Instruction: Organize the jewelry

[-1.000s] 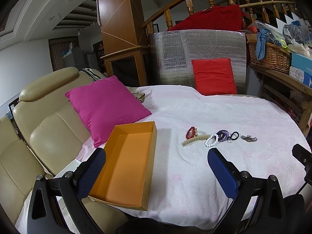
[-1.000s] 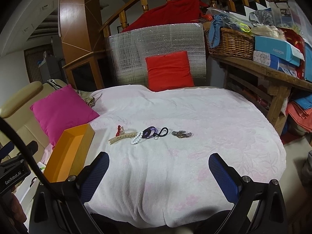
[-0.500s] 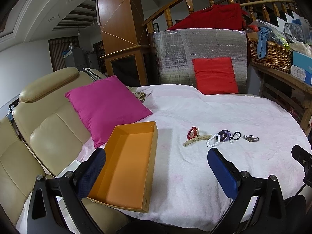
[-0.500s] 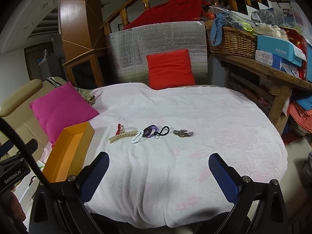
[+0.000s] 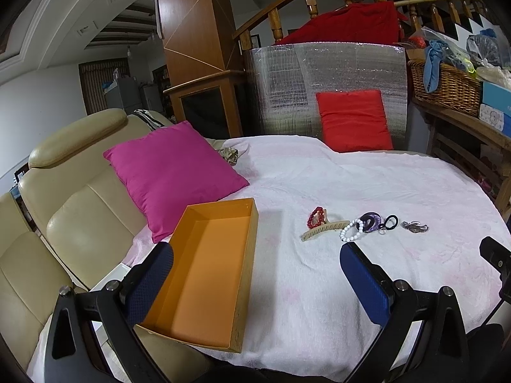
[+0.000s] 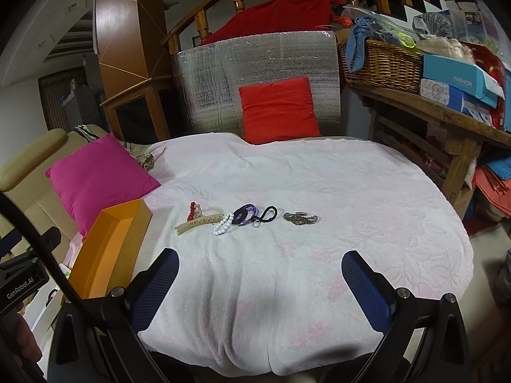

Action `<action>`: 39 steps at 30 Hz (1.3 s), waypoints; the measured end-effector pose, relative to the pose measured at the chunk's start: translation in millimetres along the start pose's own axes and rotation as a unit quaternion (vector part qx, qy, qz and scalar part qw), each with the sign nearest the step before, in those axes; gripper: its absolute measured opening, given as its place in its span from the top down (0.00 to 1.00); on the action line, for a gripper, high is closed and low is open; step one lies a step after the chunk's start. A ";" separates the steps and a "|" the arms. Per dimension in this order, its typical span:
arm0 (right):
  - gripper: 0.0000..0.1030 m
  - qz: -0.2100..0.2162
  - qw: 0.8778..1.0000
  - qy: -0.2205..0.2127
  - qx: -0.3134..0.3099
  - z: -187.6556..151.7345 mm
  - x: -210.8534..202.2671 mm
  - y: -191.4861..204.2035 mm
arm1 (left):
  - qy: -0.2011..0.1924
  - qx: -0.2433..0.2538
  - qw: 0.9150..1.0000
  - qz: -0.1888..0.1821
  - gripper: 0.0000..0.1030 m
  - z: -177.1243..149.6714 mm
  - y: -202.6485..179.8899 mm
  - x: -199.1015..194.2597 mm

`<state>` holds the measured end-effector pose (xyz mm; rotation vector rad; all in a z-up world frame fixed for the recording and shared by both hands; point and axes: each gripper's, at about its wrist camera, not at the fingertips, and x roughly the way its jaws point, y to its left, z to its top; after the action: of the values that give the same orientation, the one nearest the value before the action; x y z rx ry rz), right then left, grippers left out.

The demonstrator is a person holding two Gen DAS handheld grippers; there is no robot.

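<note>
I'm holding left gripper (image 5: 255, 274) spread wide, gripping nothing, above box (image 5: 207, 268) | right gripper (image 6: 260, 274) spread wide, gripping nothing, short of jewelry (image 6: 242, 218)

orange box (image 6: 108, 249) near end hidden behind left tongs, watch (image 6: 300, 218) face too small to read

One orange box (image 5: 207, 274) sits at the near left of the bed (image 6: 351, 191), open and with nothing in it. Right of it lie six small pieces in a row: one red bead bracelet (image 5: 316, 217), one beige hair claw (image 5: 324, 229), one white bead bracelet (image 5: 351, 229), one purple ring piece (image 5: 370, 221), one black hair tie (image 5: 391, 221) and one watch (image 6: 300, 218). Two cushions show: one pink (image 5: 172, 172) at the far left, one red (image 5: 354, 119) at the far end. One wicker basket (image 6: 383, 63) stands far right.
</note>
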<state>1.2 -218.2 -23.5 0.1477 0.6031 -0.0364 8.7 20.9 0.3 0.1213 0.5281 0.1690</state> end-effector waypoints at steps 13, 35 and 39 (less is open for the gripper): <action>0.00 -0.001 0.999 0.027 0.037 -0.3 47.6 -38.4 | 0.089 0.012 0.994 -0.060 0.00 -11.2 -15.8 89.5; 0.14 0.100 0.973 0.141 0.151 8.5 223.7 -107.2 | 0.178 0.042 0.973 -0.139 0.14 -5.3 -93.5 297.9; 0.14 0.103 0.967 0.149 0.180 8.9 234.4 -124.8 | 0.192 0.068 0.967 -0.152 0.28 -11.4 -102.0 317.0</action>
<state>189.6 -340.7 -165.2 0.5763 0.8754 0.0787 285.6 -17.6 -181.0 0.1403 0.9368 -0.1477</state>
